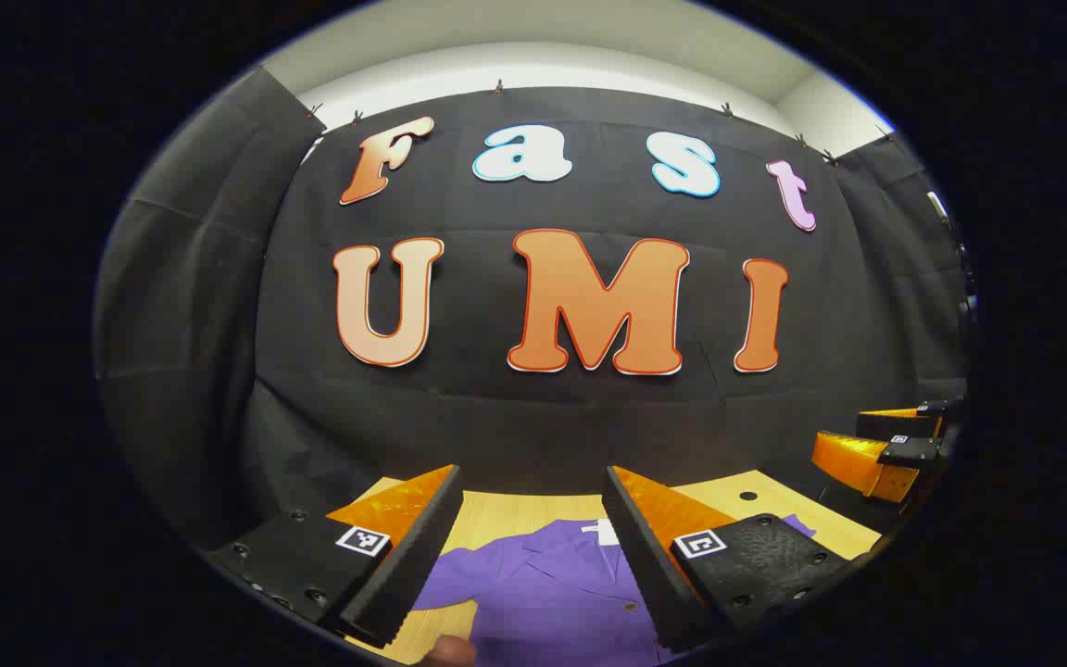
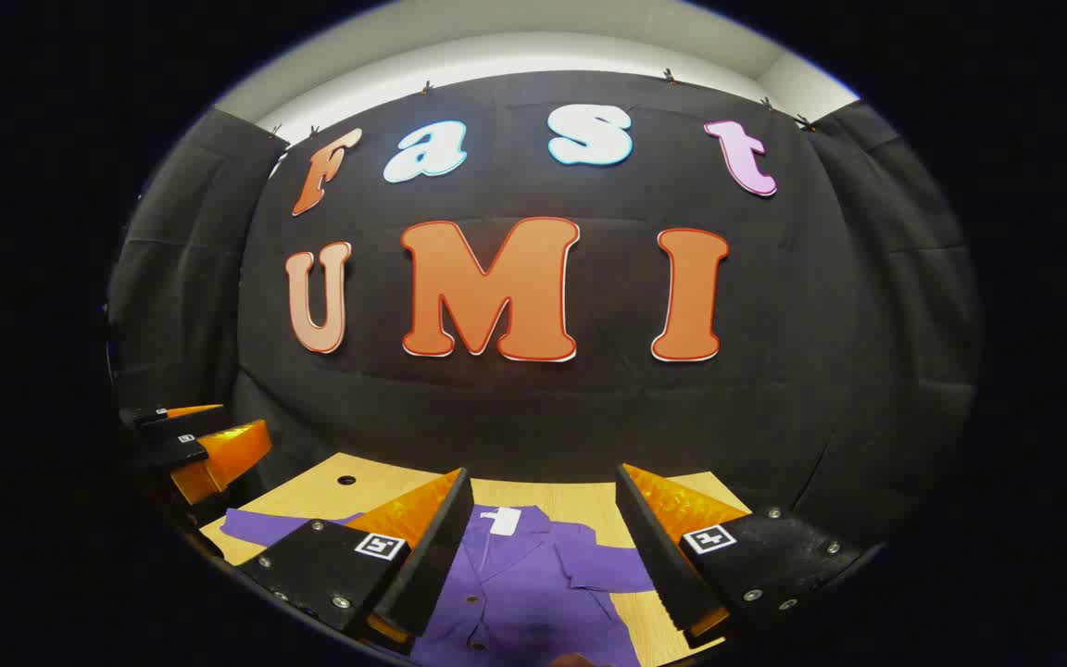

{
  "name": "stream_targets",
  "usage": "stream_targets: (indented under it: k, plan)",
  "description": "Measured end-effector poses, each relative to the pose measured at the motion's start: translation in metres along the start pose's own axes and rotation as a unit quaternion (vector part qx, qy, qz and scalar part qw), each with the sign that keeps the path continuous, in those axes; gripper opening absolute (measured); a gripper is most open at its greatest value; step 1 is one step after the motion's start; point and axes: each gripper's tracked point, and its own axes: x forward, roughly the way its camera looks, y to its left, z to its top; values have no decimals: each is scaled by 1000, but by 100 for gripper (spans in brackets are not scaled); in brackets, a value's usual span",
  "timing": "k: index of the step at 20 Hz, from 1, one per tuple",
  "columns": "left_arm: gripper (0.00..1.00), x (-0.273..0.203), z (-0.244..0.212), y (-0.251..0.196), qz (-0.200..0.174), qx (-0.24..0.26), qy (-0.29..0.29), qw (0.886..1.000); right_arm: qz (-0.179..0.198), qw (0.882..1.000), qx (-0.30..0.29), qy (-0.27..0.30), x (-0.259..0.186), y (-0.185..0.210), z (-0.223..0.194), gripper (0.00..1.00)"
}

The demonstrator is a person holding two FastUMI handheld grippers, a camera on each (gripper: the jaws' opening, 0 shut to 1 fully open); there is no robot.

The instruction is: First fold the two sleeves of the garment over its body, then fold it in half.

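While both tools hang above the table with their fingers spread apart and nothing between them, no fold looks started. The left gripper (image 1: 526,547) looks down past its fingers at the purple shirt (image 1: 547,593), and the right gripper (image 2: 543,547) sits over the same garment, its view showing the white neck label (image 2: 502,521) toward the table's far edge. The shirt lies flat, front up, buttons showing, on the wooden table (image 2: 311,496). One sleeve (image 2: 260,526) reaches toward the table's left edge and the other (image 2: 603,565) lies out toward the right, neither over the body. Judging by this, both sleeve folds and the halving remain.
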Motion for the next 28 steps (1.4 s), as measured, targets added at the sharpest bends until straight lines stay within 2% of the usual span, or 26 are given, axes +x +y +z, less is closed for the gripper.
stream_targets:
  k: [7, 14, 21, 23, 28]
  plan:
    - [95, 12, 4, -12, -1, 8, -16, 1000, -27, 999, -13, -22, 13, -19, 5, 93]
    - [95, 16, -2, -24, -8, 15, -20, 1000, -50, 999, -12, 3, 20, -42, -17, 93]
    - [95, 17, -11, -38, -19, 33, -17, 999, -57, 998, -8, 24, 20, -51, -42, 93]
    - [95, 15, -10, -42, -21, 37, -18, 999, -66, 997, -1, 34, 23, -64, -51, 93]
    - [94, 12, -9, -43, -17, 44, -18, 999, -118, 990, 12, 81, 33, -120, -89, 93]
